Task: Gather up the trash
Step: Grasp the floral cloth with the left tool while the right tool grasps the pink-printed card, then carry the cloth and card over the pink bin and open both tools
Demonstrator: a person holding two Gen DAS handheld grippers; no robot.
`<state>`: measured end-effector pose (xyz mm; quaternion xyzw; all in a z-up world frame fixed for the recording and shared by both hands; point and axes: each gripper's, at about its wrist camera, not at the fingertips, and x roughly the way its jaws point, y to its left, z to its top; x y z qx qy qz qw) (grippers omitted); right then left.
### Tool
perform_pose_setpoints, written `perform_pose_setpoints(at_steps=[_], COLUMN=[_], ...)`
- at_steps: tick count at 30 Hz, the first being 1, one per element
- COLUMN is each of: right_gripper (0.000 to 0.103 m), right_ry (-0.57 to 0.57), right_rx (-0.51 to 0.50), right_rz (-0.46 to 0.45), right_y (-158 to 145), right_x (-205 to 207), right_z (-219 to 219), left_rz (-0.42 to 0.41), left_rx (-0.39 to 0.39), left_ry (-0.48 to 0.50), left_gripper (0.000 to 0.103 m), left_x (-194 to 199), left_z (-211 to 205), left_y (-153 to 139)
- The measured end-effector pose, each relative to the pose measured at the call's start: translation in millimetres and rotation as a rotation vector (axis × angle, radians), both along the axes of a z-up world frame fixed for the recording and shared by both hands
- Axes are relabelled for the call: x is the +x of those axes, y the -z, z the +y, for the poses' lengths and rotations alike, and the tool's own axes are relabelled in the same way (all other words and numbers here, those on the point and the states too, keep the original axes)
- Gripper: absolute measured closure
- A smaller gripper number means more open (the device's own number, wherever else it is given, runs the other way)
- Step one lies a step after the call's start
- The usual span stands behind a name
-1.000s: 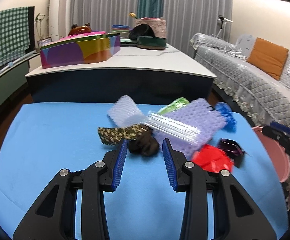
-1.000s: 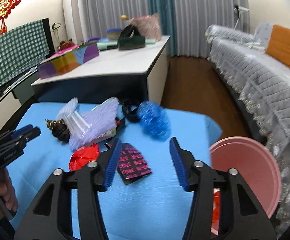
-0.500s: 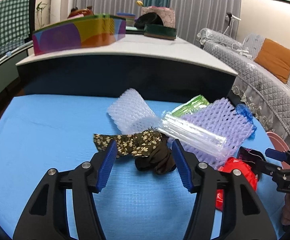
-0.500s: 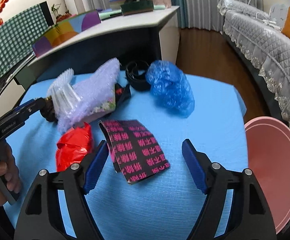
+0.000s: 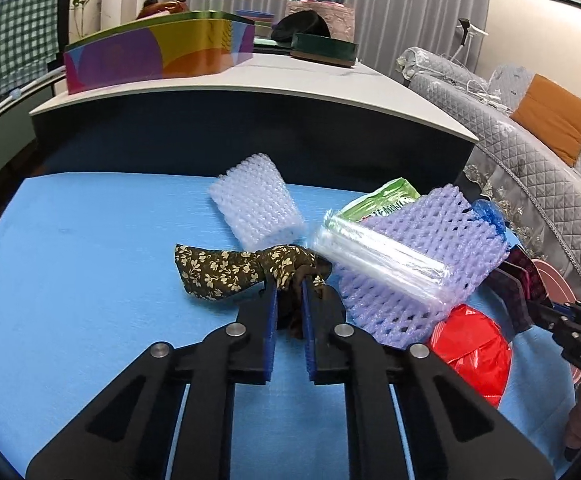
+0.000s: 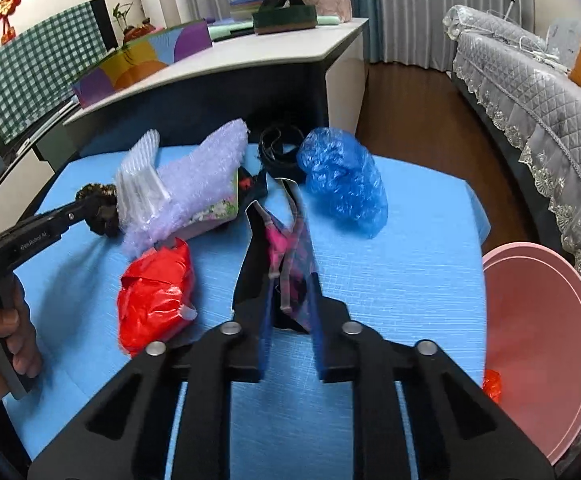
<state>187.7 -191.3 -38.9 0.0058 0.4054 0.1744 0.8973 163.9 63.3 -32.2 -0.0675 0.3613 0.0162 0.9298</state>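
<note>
A brown floral cloth (image 5: 226, 270) lies crumpled on the blue tabletop (image 5: 90, 240), its knotted end pinched in the closing left tool (image 5: 289, 280). Beside it sit a white foam net (image 5: 256, 208), a clear plastic sleeve (image 5: 378, 260) across a purple foam net (image 5: 442, 236), and a green wrapper (image 5: 386, 196). A red bag (image 6: 154, 292) lies crumpled nearby. The black-and-pink wrapper (image 6: 286, 256) stands folded in the closing right tool (image 6: 280, 200). A blue plastic bag (image 6: 342, 180) and black band (image 6: 280, 148) lie behind; a pink bin (image 6: 538, 332) stands off the edge.
</note>
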Motion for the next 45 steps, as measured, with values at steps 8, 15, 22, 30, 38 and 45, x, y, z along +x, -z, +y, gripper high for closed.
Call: perform_pose_setpoints(at_steps=[8, 15, 22, 30, 38, 45], right_gripper=[0.096, 0.097, 0.097, 0.097, 0.097, 0.097], right_ry=[0.025, 0.032, 0.051, 0.073, 0.097, 0.12], right_rx=[-0.022, -0.015, 0.024, 0.079, 0.091, 0.091], right_rz=[-0.051, -0.112, -0.158, -0.207, -0.23, -0.24], right_y=[-14, -34, -52, -70, -80, -83], right_x=[-17, -38, -54, -71, -81, -89], right_z=[-8, -12, -21, -36, -47, -57], left_rz=[-0.03, -0.067, -0.102, -0.151, -0.169, -0.176], left_rx=[0.005, 0.025, 0.028, 0.03, 0.038, 0.047], left_ry=[-0.005, 0.011, 0.023, 0.054, 0.084, 0.107], left_gripper=[0.093, 0.093, 0.093, 0.093, 0.093, 0.093], left_x=[-21, -41, -59, -76, -83, -85], left_z=[-2, -7, -9, -19, -31, -41], left_y=[-15, -32, -46, -61, -66, -68])
